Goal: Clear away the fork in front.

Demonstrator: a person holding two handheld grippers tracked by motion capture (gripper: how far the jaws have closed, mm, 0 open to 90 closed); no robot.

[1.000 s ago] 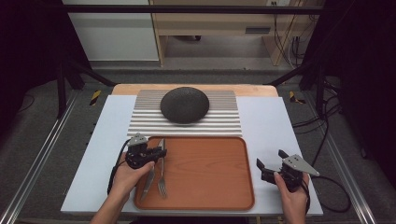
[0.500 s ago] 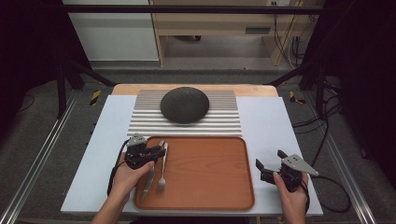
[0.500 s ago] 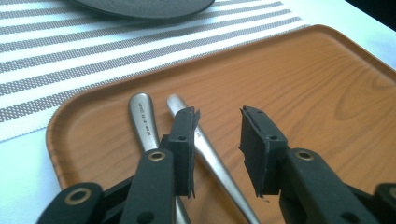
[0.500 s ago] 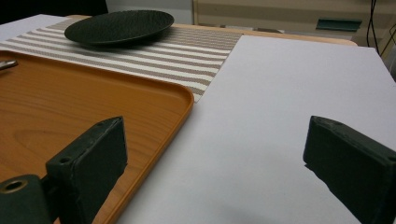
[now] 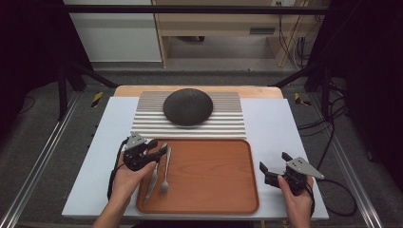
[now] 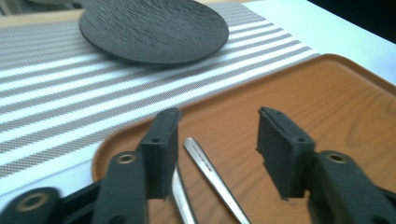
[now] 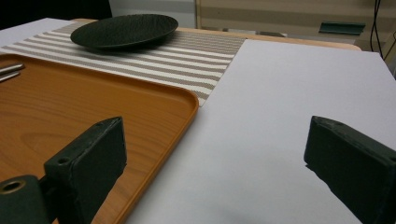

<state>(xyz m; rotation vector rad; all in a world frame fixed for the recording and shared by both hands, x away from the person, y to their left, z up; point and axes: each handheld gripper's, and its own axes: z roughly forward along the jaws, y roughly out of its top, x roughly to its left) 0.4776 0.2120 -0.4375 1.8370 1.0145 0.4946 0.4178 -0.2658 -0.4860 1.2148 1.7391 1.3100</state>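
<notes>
A metal fork (image 5: 165, 175) and knife (image 5: 152, 179) lie side by side on the left part of the brown wooden tray (image 5: 214, 180). My left gripper (image 5: 160, 147) hovers over their handle ends. In the left gripper view its jaws (image 6: 219, 121) have just been opening and stand apart, and the two handles (image 6: 210, 172) lie on the tray below them, untouched by the pads. My right gripper (image 5: 274, 161) rests on the white sheet right of the tray, its jaws (image 7: 217, 135) wide open with nothing between them.
A dark round plate (image 5: 187, 106) sits on a striped mat (image 5: 228, 126) just beyond the tray. White sheet (image 5: 280, 128) covers the table on both sides. The table's front edge is close to both hands.
The left gripper's jaws have spread apart over the cutlery handles. Fork and knife lie on the tray about where they were. The right hand has not moved.
</notes>
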